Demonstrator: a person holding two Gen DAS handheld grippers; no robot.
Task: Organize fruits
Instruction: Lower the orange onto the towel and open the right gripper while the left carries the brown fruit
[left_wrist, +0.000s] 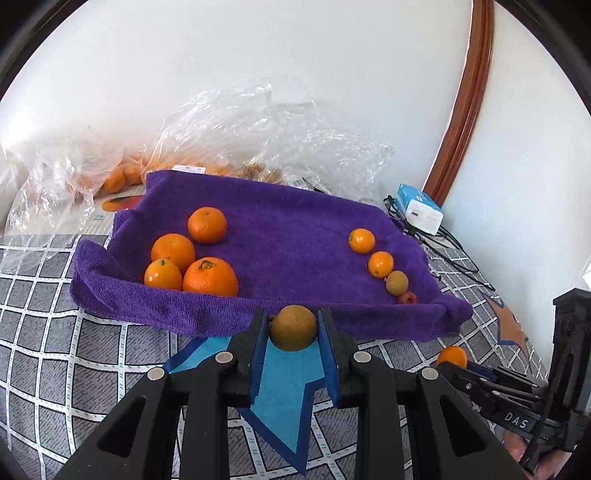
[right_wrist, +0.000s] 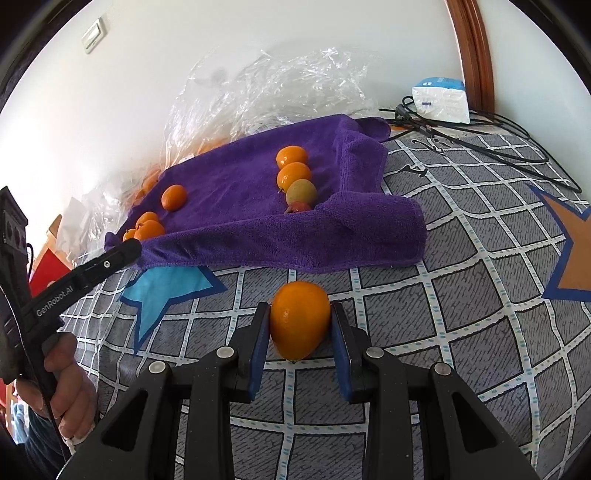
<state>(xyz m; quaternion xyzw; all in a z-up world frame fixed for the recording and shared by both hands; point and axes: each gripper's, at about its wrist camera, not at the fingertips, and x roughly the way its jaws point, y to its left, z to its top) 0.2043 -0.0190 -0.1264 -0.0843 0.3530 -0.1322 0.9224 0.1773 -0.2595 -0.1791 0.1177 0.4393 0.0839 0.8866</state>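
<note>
Sorting is looking well along: we are seeing four big oranges (left_wrist: 192, 258) grouped on the purple towel (left_wrist: 288, 229), and a row of small fruits (left_wrist: 382, 264) along its other side. We are gripping a brownish fruit (left_wrist: 293, 328) in the left gripper (left_wrist: 293, 332) and a small orange (right_wrist: 300, 319) in the right gripper (right_wrist: 300, 328), both near the towel's front edge, not yet placed.
</note>
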